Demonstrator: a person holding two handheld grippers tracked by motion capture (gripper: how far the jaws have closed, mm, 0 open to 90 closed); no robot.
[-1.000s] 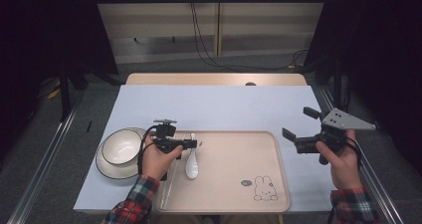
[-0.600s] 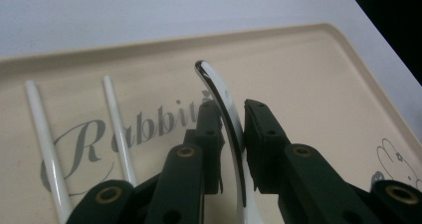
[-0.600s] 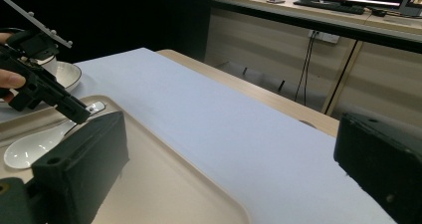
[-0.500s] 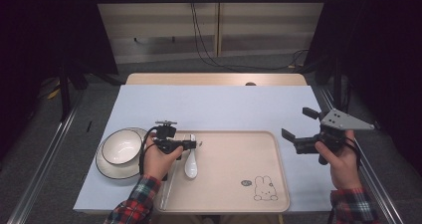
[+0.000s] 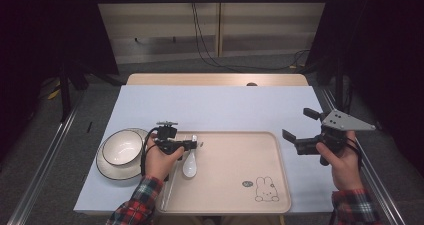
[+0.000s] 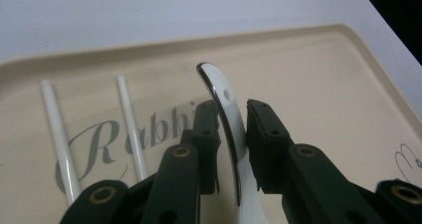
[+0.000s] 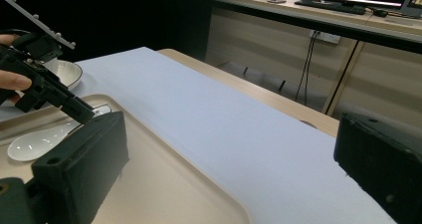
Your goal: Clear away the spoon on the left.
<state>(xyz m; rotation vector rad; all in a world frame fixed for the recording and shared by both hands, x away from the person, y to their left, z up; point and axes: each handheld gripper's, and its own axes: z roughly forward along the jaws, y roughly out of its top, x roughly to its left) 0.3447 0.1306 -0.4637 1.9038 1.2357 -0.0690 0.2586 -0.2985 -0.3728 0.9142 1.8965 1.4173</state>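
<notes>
Left gripper point(image 6: 231, 129) straddling the handle of a white spoon point(image 5: 190, 161) near the tray's point(image 5: 235, 205) left edge.

Jaws parted on either side of the handle, pads close to it yet, judging by the left gripper view, not clamped. Spoon's long axis running from near edge to far edge, bowl nearer the person, handle tip point(image 6: 209, 74) rising toward the far rim. Two thin white sticks point(image 6: 130, 124) lying just beside, parallel, toward the left rim. White bowl point(image 5: 122, 147) on its saucer off the tray's left edge. Broad bare tray floor to the right. Right gripper point(image 5: 300, 135) wide open, empty, well apart beyond the tray's right edge.
</notes>
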